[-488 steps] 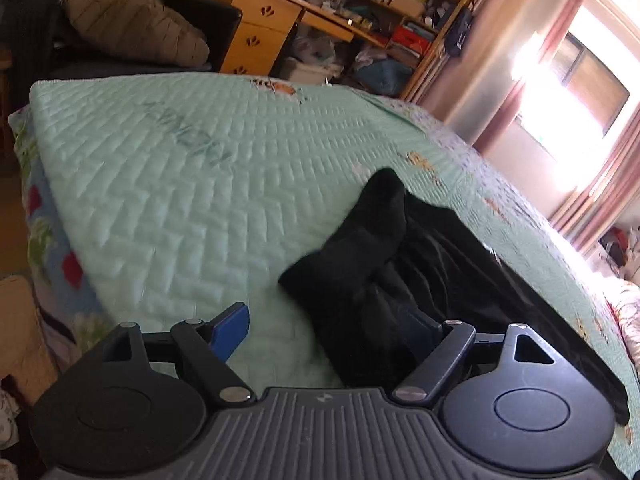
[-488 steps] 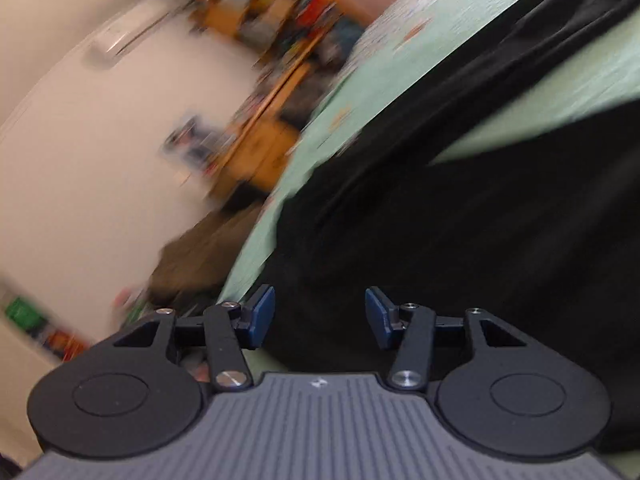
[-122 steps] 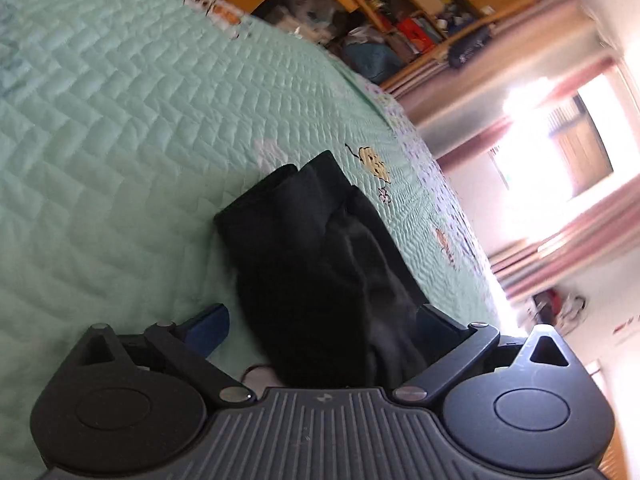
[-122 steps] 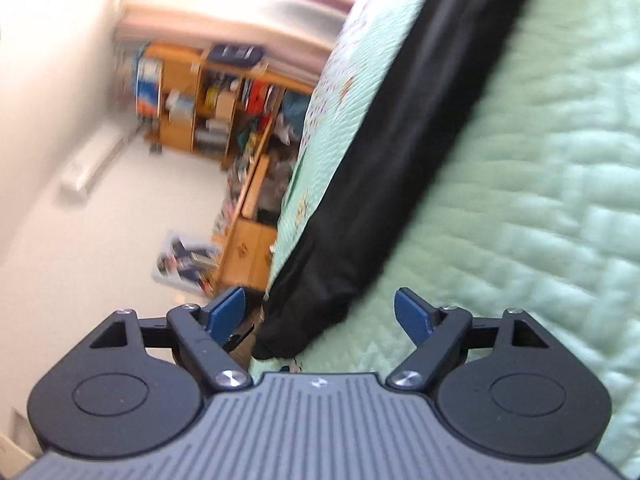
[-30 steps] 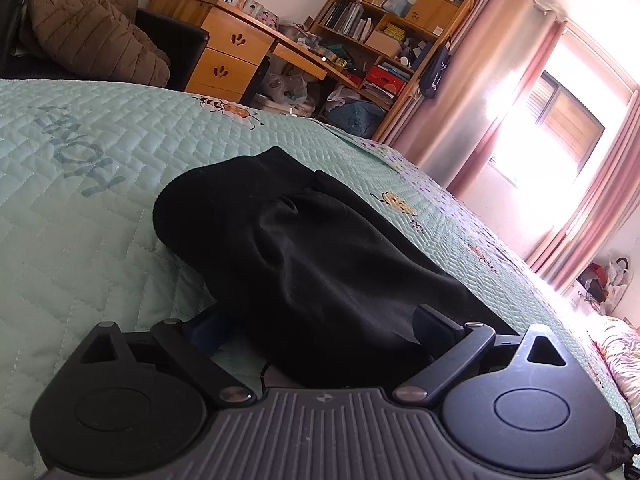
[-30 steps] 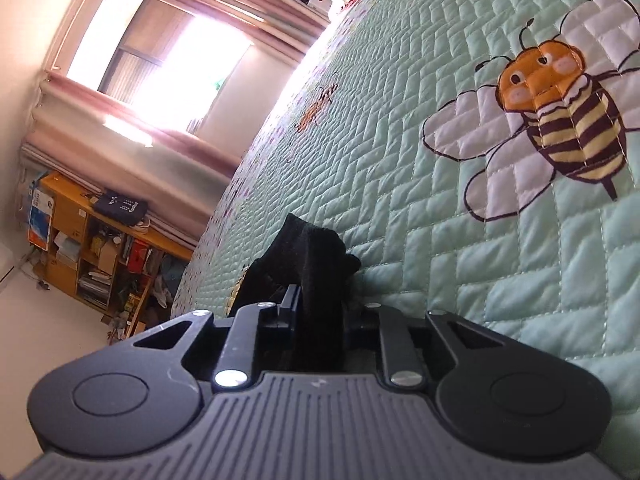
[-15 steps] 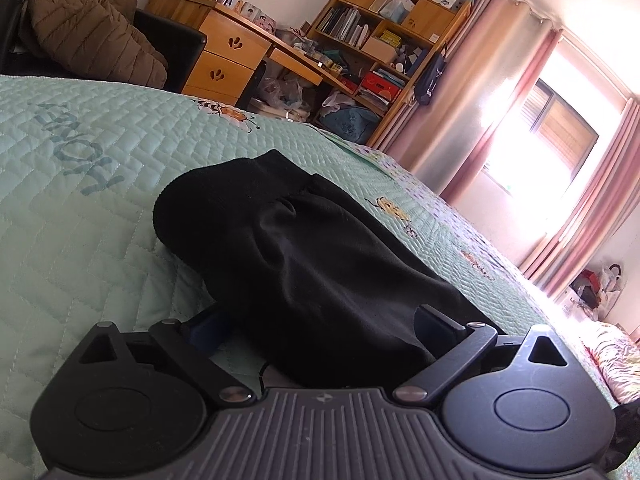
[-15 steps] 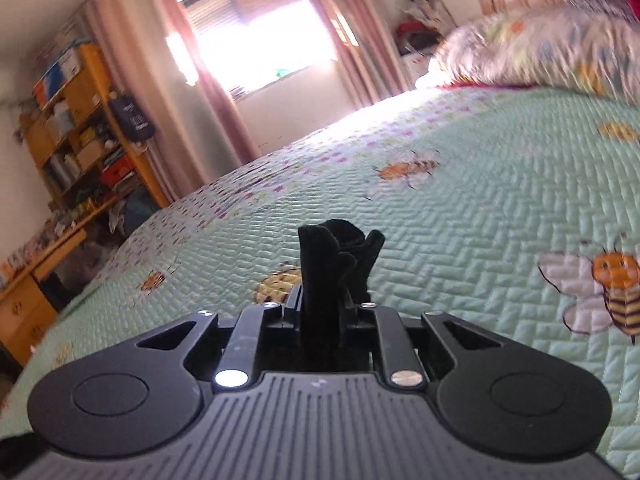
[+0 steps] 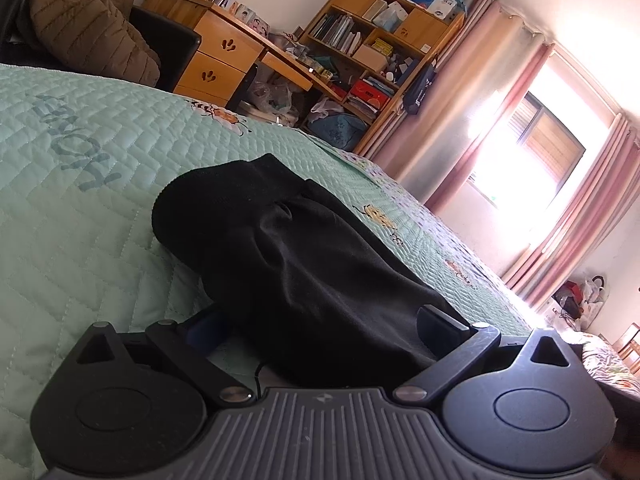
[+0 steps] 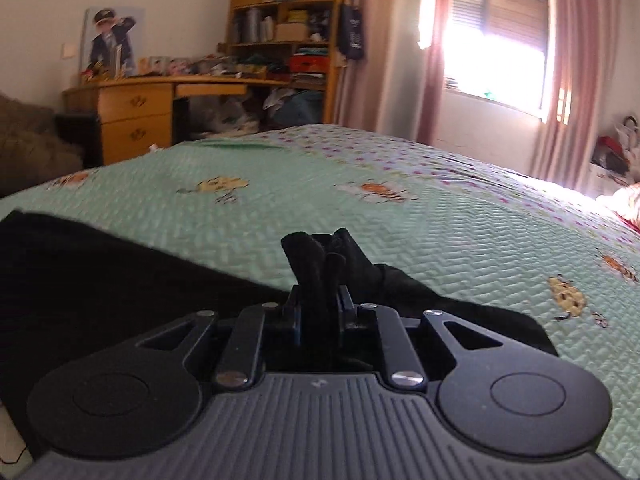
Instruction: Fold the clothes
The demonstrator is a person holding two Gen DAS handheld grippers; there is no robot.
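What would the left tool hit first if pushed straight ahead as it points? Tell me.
The black garment. It already lies between the open fingers of the left tool, bunched on the green quilt, so any forward push meets cloth at once, though how far the fold's bulk sits ahead is unclear.

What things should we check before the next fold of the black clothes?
1. Right gripper shut on the black garment: ok, a bunch of cloth sticks up between its fingers.
2. Left gripper around the garment: ok, open, a finger on each side.
3. Left gripper gripping the cloth: not ok, not closed yet.
4. Garment resting on the green quilt: ok.
5. Garment lying flat and smooth: not ok, it is bunched in a heap.
6. Which part of the garment the right gripper holds: cannot tell.
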